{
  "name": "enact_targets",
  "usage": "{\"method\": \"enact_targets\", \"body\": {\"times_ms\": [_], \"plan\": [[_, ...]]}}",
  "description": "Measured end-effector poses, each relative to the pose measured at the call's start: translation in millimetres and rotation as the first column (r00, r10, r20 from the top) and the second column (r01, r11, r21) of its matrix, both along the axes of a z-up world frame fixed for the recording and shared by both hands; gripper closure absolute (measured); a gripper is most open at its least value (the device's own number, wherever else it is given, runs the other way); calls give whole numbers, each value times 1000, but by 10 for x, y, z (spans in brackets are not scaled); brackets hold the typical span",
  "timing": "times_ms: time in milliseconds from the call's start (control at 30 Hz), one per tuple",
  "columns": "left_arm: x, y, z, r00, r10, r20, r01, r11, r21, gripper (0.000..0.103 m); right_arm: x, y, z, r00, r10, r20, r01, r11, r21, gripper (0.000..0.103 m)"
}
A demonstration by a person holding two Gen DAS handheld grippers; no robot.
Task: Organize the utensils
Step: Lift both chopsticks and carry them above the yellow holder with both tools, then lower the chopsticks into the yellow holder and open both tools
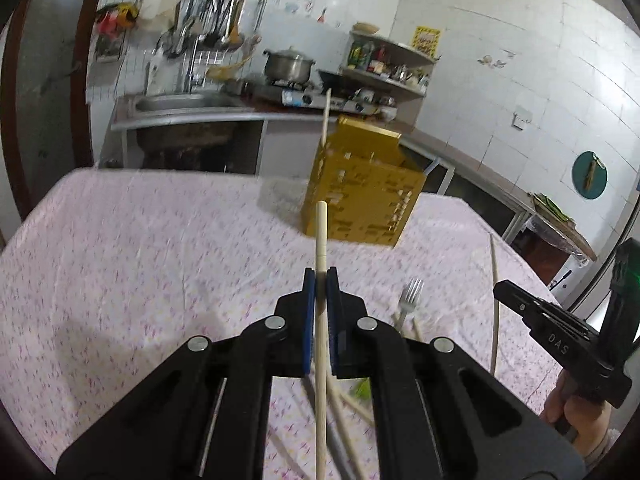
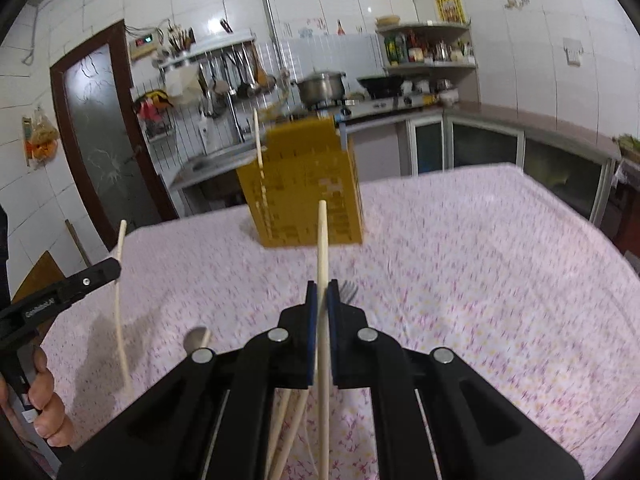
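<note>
Both grippers hold a chopstick upright over the pink table, the yellow holder standing beyond them.

The left gripper point(image 1: 320, 276) has its blue pads closed tight on a pale chopstick point(image 1: 321, 240), whose lower end runs out of the left wrist view. The right gripper point(image 2: 322, 290) pinches a second chopstick point(image 2: 322, 240) the same way, its bottom likewise cut off. The yellow utensil holder point(image 1: 360, 196) stands well ahead on the floral tablecloth point(image 1: 140, 260) with one chopstick in the holder point(image 1: 325, 120) poking out of it; what else sits inside I can't make out. A fork point(image 1: 412, 294) and loose chopsticks point(image 1: 344, 400) lie just under the grippers, half hidden by the black arms and smeared by blur.
</note>
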State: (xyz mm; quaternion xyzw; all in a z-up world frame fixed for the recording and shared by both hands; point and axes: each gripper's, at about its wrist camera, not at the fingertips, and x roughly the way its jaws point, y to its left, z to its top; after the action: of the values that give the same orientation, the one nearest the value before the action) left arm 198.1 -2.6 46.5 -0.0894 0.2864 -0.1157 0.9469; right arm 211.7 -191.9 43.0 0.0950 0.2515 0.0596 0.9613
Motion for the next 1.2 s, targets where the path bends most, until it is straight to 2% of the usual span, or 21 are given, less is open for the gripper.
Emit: {"method": "enact_targets", "body": {"times_ms": [200, 400, 667, 900, 1067, 1200], "plan": [[117, -170, 303, 997, -28, 69, 27, 999, 18, 99, 31, -25, 303, 996, -14, 93, 16, 1000, -23, 98], [330, -296, 631, 990, -38, 133, 35, 999, 26, 99, 257, -69, 627, 985, -25, 170, 31, 999, -36, 98], [849, -439, 1041, 977, -28, 210, 19, 999, 46, 99, 671, -63, 1117, 966, -27, 259, 42, 998, -55, 99], [1339, -630, 1476, 953, -18, 304, 0, 998, 60, 99, 1048, 3, 1480, 949, -13, 316, 42, 995, -85, 99], [1665, -755, 1631, 938, -18, 347, -10, 997, 81, 99, 1345, -4, 1679, 938, -18, 347, 47, 996, -76, 102], [1919, -756, 1589, 934, -4, 356, -24, 997, 74, 99, 1555, 6, 1730, 932, -22, 363, 54, 995, -78, 102]]}}
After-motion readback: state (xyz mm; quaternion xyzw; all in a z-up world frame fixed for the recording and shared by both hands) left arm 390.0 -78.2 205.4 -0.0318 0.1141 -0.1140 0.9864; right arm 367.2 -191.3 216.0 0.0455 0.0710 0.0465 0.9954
